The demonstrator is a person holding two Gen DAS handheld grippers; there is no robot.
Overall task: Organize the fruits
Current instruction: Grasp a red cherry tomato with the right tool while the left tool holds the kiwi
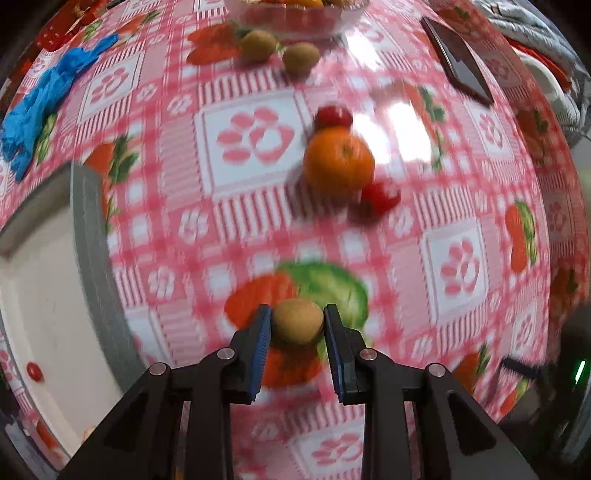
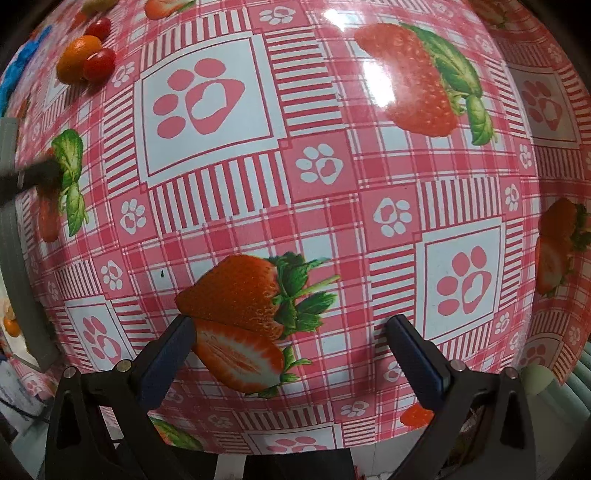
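The left gripper (image 1: 297,320), with its black arms and blue-padded fingers, is clamping a small round brownish-green kiwi (image 1: 297,321) between its two pads, holding it above the glossy pink-and-white checked tablecloth (image 1: 251,229) printed with strawberries and paw marks. Ahead of it a round orange mandarin (image 1: 338,159) is sitting on the cloth with a small red cherry tomato (image 1: 333,117) touching its far side and a second red cherry tomato (image 1: 381,196) touching its near right side. Farther back, two more brownish-green kiwis (image 1: 258,45) (image 1: 301,58) are lying just beside each other in front of a clear glass bowl (image 1: 295,22) that is holding some fruit, too cropped to identify. A white tray with a grey rim (image 1: 88,236) is lying at the left with a small red tomato (image 1: 34,371) inside it. A crumpled blue plastic glove (image 1: 44,99) is resting at the far left, and a dark flat phone-like slab (image 1: 460,61) is lying at the far right. The left view is blurring with motion. The right gripper (image 2: 290,334) is hovering over the bare cloth with its blue-padded fingers spread wide apart and nothing between them; in its view the mandarin (image 2: 75,59) and both cherry tomatoes (image 2: 99,63) (image 2: 100,26) are showing at the upper left.
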